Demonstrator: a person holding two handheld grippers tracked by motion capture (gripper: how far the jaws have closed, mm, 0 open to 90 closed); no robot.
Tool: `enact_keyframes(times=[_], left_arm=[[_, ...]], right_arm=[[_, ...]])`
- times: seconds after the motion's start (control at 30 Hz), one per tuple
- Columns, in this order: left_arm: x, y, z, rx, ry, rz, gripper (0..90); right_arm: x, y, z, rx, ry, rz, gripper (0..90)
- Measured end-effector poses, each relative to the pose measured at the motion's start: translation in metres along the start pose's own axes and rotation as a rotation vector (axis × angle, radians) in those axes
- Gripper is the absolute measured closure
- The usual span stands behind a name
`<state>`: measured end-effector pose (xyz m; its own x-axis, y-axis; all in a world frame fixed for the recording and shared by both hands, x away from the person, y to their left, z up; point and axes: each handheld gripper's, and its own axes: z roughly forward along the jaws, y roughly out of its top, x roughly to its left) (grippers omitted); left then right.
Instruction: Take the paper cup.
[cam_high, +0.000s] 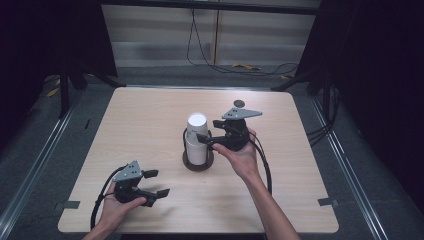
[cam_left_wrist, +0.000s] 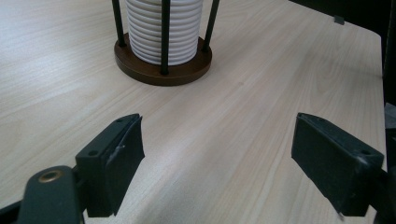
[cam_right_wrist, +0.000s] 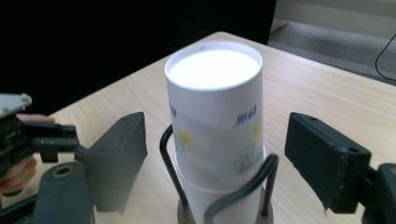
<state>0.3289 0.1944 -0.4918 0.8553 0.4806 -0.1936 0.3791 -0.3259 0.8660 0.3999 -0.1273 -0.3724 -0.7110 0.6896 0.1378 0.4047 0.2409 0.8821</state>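
A stack of white paper cups (cam_high: 196, 134) stands upside down in a wire holder with a round brown base (cam_high: 198, 163) at the middle of the table. The top cup (cam_right_wrist: 215, 107) bears small flower prints. My right gripper (cam_high: 204, 140) is at the stack's right side, and in the right gripper view its jaws (cam_right_wrist: 215, 161) stand on either side of the top cup, apart from it. My left gripper (cam_high: 159, 183) rests open near the table's front left with nothing between its jaws (cam_left_wrist: 217, 163). It faces the holder's base (cam_left_wrist: 163, 70).
A small dark round object (cam_high: 239, 103) lies on the table's far side. Grey tape marks (cam_high: 67, 205) sit at the front corners. Cables (cam_high: 220, 67) run across the floor behind the wooden table (cam_high: 150, 115). Metal rails flank the table.
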Motion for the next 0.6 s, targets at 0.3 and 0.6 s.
enact_keyframes(times=[0.3, 0.6], left_arm=[[0.0, -0.001, 0.001, 0.004, -0.003, -0.002, 16.8], [0.001, -0.002, 0.001, 0.005, 0.0, -0.008, 16.8]], right_arm=[[0.001, 0.013, 0.012, 0.027, 0.01, -0.019, 20.4], [0.002, 0.018, 0.026, 0.045, 0.011, -0.035, 22.3]])
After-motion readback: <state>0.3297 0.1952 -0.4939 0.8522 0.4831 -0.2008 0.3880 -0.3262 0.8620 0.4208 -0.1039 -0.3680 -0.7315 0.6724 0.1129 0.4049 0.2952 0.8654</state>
